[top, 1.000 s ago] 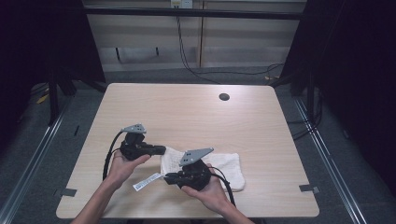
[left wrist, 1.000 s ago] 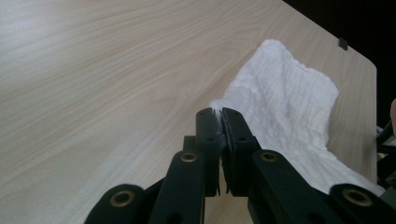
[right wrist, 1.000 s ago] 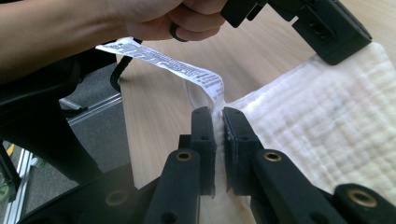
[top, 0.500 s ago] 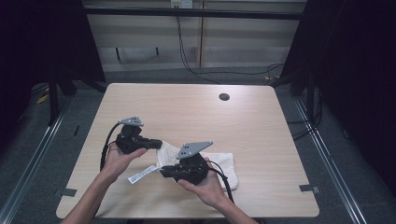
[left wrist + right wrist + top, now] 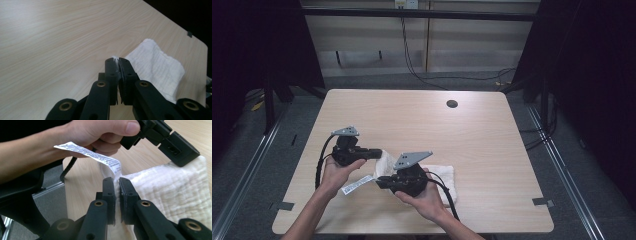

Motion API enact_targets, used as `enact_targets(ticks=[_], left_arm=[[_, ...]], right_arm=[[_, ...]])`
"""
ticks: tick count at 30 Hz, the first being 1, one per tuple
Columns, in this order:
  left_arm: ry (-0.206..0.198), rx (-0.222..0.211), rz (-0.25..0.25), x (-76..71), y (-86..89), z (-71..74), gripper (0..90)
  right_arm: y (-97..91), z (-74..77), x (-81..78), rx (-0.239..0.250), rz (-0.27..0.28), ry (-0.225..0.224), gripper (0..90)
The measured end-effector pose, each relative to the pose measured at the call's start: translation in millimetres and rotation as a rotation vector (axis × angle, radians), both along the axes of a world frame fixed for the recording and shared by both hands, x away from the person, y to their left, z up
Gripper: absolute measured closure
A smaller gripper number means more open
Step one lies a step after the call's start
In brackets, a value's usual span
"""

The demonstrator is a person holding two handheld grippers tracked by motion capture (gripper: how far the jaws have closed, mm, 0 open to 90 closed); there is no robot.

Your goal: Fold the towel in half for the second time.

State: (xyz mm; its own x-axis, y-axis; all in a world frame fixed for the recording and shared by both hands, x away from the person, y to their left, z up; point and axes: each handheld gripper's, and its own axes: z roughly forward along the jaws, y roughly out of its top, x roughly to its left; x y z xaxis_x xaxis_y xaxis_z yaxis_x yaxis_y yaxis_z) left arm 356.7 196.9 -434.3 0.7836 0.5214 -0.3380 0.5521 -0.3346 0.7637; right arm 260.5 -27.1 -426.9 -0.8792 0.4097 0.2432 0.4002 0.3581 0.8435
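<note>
- White waffle-textured cloth [image 5: 439, 177] lay at the near edge of the pale wooden table [image 5: 422, 120], and both grippers had it by its left end.
- Left gripper [image 5: 374, 152], a black two-jaw tool in the person's left hand [image 5: 337, 172], was clamped shut on a far corner of the cloth; in the left gripper view a sliver of white fabric [image 5: 115, 59] peeked out between the closed jaws, with the rest of the cloth spread beyond to the right.
- Right gripper [image 5: 379, 181], held in the right hand [image 5: 424, 195], was likewise closed on the cloth's near corner; in the right gripper view the jaws pinched the hem right below the white printed care label [image 5: 87, 152], which stuck out sideways.
- Step in hand, as I read it: both corners of one short edge were gripped, ready for a fold or a lift.
- Next move would likely call for raising both grippers together and carrying that edge across to the cloth's far end, keeping the grip even so neither corner slipped.
- Most of the cloth rested flat on the table, to the right of the two grippers.
</note>
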Motion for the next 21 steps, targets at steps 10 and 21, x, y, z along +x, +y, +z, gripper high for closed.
enact_targets(ticks=[10, 21], left_arm=[[0.0, 0.016, -0.054, 6.7, -34.8, 4.6, 86.5], [0.01, 0.029, -0.093, 6.9, -66.1, -0.6, 86.7]], right_arm=[[-24.9, -3.5, -5.3, 0.011, -0.052, 0.011, 83.8], [-55.2, -7.8, -10.0, 0.022, -0.09, 0.027, 83.8]])
